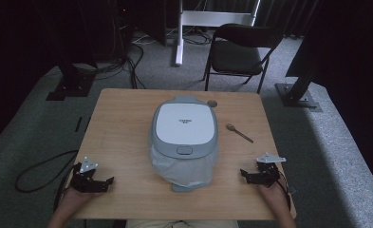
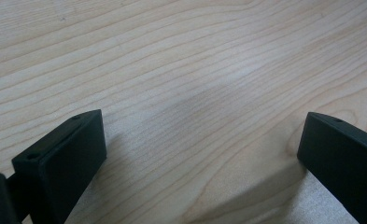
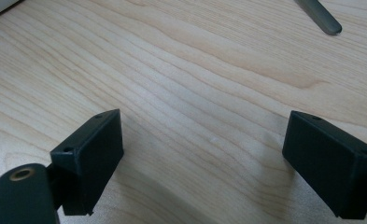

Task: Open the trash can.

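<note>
A grey and white rice cooker [image 1: 184, 126] with its lid down sits in the middle of the wooden table [image 1: 122, 123]. A clear plastic bag [image 1: 184, 171] lies against its near side. To its right lies a wooden spoon [image 1: 238, 133], whose handle end [image 3: 319, 14] appears at the top of the right gripper view. My left gripper [image 1: 106, 183] [image 2: 202, 126] rests near the table's front left corner, open over bare wood. Near the front right edge my right gripper [image 1: 245, 175] [image 3: 204, 123] is open too, nothing between its jaws.
A small round brown object [image 1: 212, 103] lies at the cooker's far right corner. Beyond the table stands a dark folding chair [image 1: 238, 54]. Cables [image 1: 37, 173] run over the grey carpet at the left.
</note>
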`<state>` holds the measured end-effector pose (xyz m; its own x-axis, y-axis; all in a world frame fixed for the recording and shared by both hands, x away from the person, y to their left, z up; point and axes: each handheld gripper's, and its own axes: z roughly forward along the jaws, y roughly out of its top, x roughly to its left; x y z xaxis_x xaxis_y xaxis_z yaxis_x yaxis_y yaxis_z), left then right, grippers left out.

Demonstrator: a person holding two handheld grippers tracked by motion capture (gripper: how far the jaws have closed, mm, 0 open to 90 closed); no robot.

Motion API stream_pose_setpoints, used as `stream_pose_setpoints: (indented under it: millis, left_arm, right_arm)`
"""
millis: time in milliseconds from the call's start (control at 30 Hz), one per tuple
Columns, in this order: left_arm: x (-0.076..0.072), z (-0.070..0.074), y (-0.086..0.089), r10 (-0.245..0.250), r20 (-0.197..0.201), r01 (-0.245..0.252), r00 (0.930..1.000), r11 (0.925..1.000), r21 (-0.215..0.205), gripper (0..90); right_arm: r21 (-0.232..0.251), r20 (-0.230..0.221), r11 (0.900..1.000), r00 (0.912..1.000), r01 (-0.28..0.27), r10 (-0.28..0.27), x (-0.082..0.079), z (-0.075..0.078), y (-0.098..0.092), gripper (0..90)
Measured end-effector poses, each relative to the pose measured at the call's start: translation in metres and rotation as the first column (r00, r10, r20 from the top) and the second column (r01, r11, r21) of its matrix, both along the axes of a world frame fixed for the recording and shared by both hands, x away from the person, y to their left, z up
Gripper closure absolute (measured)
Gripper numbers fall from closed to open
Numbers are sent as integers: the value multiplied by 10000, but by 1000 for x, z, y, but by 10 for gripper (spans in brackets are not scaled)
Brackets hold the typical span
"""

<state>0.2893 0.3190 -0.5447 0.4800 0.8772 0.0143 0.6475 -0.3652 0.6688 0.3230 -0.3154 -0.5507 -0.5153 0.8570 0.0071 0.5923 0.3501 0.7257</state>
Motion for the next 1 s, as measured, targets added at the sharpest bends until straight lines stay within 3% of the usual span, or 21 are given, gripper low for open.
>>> stream_pose_setpoints:
  millis: [533, 800, 1000]
  left_arm:
    - [-5, 1, -1, -120, -33, 120, 9999, 9999, 53, 25]
    - [-8, 10, -1, -131, 80, 134, 9999, 9991, -412, 25]
    - [-10, 25, -10, -479, 334, 504, 9983, 9958, -765, 26]
  right_arm:
    - [1, -10, 10000, 10000, 83, -83, 0, 0, 0, 116]
    - [2, -1, 10000, 10000, 94, -94, 0, 0, 0, 118]
    - [-6, -5, 10000, 10000, 94, -94, 0, 0, 0, 119]
